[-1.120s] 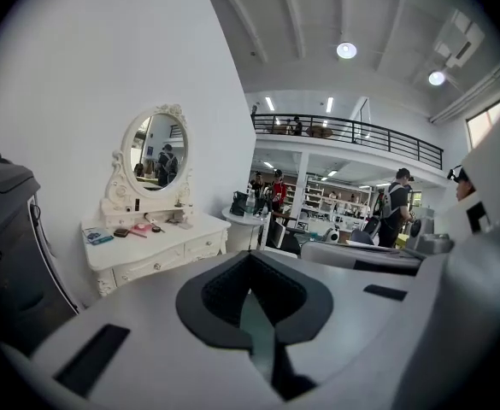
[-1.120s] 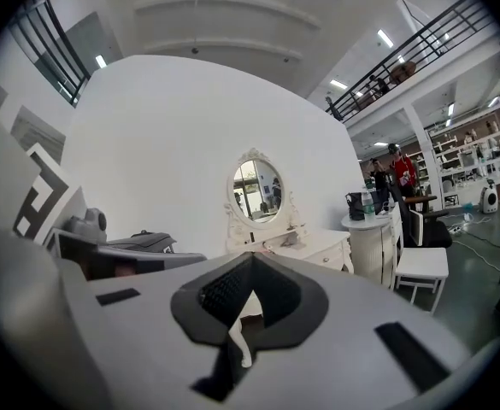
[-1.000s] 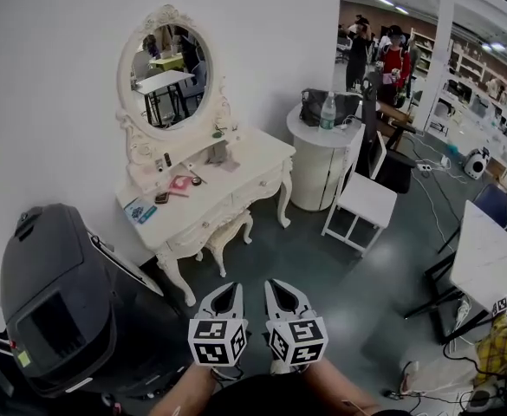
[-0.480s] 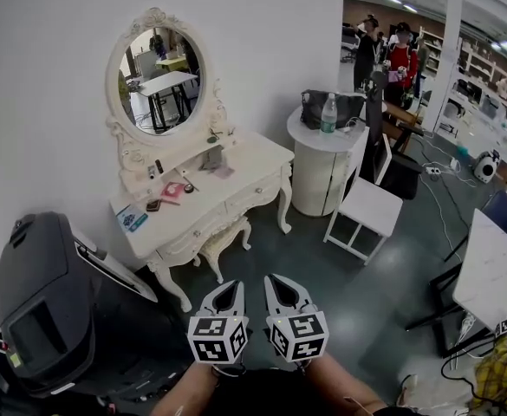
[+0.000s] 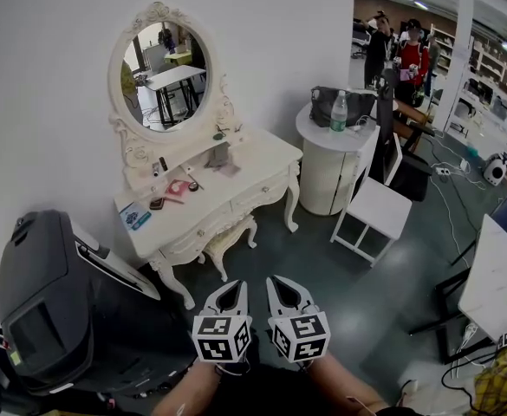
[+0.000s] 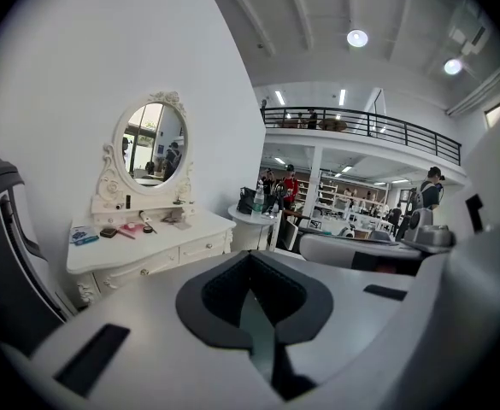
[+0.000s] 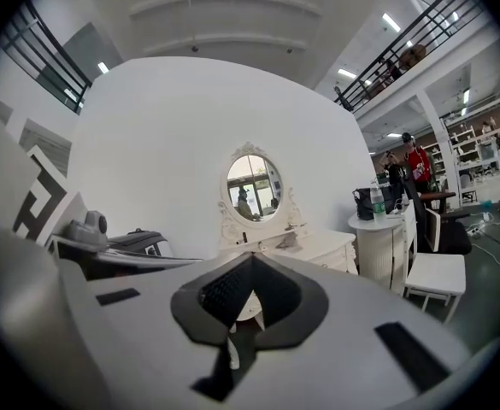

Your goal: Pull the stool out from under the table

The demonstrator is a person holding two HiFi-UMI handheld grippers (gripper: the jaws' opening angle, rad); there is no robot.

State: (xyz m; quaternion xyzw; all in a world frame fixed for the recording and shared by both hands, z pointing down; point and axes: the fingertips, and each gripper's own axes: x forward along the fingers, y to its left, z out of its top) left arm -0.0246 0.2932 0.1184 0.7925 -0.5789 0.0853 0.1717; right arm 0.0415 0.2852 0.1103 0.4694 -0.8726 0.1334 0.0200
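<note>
A white stool (image 5: 229, 236) with carved legs stands tucked under the white vanity table (image 5: 255, 168), which carries an oval mirror (image 5: 165, 69). Both grippers hang side by side over the grey floor, well short of the stool and pointing toward it. My left gripper (image 5: 232, 287) is shut with nothing in it, its tips meeting (image 6: 250, 256). My right gripper (image 5: 281, 282) is also shut and empty (image 7: 251, 261). The vanity table (image 6: 147, 248) shows beyond the left jaws and, with its mirror, beyond the right ones (image 7: 318, 244).
A large dark machine (image 5: 54, 302) stands close at the left. A round white cabinet (image 5: 331, 176) with a bottle and bag and a white chair (image 5: 376, 208) stand to the right of the vanity. A white table (image 5: 500, 286) is at far right; people stand far back.
Both grippers have come a little nearer to the vanity table, side by side; the mirror now looks slightly larger. Their jaws stay shut.
</note>
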